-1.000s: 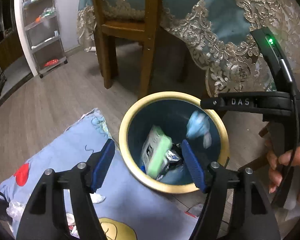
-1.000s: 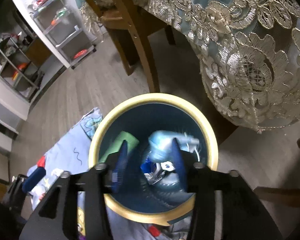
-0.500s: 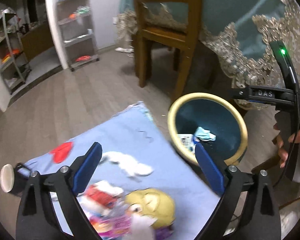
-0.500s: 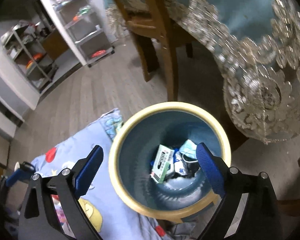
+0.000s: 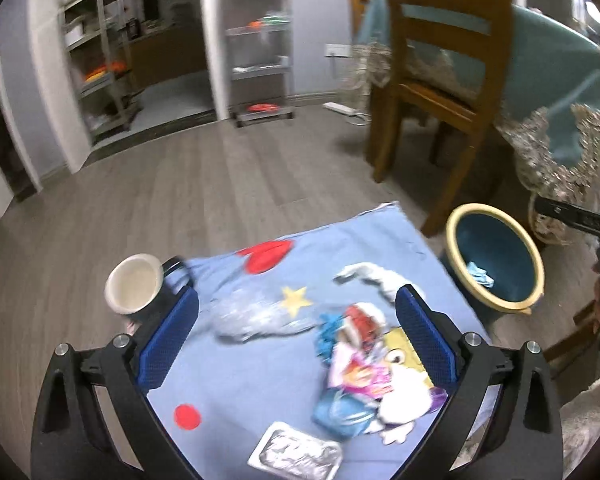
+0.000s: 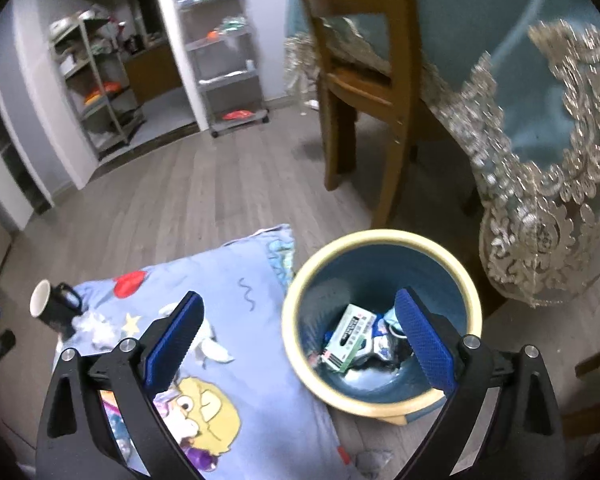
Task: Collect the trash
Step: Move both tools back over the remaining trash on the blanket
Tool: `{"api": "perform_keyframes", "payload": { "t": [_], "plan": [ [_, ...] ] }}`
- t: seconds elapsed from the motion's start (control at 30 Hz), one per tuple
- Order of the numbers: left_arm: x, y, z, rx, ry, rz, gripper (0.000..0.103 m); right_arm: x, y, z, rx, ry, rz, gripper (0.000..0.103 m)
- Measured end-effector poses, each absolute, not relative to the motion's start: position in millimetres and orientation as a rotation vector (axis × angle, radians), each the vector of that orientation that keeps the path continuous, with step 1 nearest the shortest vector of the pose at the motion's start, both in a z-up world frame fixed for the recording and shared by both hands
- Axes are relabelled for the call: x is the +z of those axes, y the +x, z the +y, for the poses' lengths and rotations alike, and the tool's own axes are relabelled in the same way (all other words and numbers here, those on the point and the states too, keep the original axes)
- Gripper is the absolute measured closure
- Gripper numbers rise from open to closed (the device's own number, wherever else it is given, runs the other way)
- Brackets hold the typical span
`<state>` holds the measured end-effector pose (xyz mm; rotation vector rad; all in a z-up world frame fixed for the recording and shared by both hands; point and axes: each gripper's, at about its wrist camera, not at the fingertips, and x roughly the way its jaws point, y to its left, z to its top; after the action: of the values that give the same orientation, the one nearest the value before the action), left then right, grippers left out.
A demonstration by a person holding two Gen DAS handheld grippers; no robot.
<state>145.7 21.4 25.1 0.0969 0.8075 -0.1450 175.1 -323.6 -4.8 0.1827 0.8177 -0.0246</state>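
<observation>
Cream-rimmed teal bin (image 6: 380, 240), cartoon-printed blue mat (image 5: 240, 372)

I see a grey wood-plank floor (image 5: 180, 184) and white walls (image 5: 324, 12). A wooden chair (image 5: 440, 72) stands beside a table under a teal lace-edged tablecloth (image 6: 540, 120), and grey metal shelf racks (image 5: 258, 48) stand by the wall.

Left wrist view: the foil pack (image 5: 296, 456) is cut off at the bottom edge. Colourful wrappers (image 5: 360, 364) smear with motion blur, print unreadable. The crumpled clear plastic (image 5: 256, 316) is blurred too. The right tongs (image 5: 580, 220) show only as a dark bar at the right edge, tips out of frame. Right wrist view: the bin (image 6: 380, 240) bottom is partly hidden behind a blue pad (image 6: 424, 344); text on the green-white box (image 6: 348, 336) is too small to read. Shelf contents (image 6: 224, 24) are indistinct.
</observation>
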Motion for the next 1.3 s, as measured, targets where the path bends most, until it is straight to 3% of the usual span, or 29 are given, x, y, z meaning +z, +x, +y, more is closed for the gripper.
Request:
{"api": "perform_keyframes", "payload": {
  "t": [0.4,0.7,1.03,1.17,1.23,1.3],
  "plan": [
    [0.3,133.6,89.7,-0.060,0.047,0.824,0.006,-27.0,150.6,-241.1,0.104,0.071,0.879,0.006],
    [-26.9,152.0,87.3,-0.063,0.137,0.885,0.006,-79.8,159.1,-201.3,0.164,0.150,1.030,0.006],
    [-44.1,167.5,81.8,-0.061,0.140,0.937,0.006,-94.5,169.5,-148.3,0.371,0.090,1.065,0.007],
    [-47.2,170.2,84.7,-0.053,0.122,0.952,0.006,-101.1,173.7,-120.9,0.467,0.015,1.072,0.016],
    [-50.1,169.4,84.5,-0.056,0.129,0.957,0.006,-108.3,175.5,-111.5,0.492,0.007,1.098,0.031],
    [-53.4,170.4,84.6,-0.054,0.136,0.967,0.006,-117.9,176.9,-103.7,0.498,-0.011,1.124,0.038]
  ]
}}
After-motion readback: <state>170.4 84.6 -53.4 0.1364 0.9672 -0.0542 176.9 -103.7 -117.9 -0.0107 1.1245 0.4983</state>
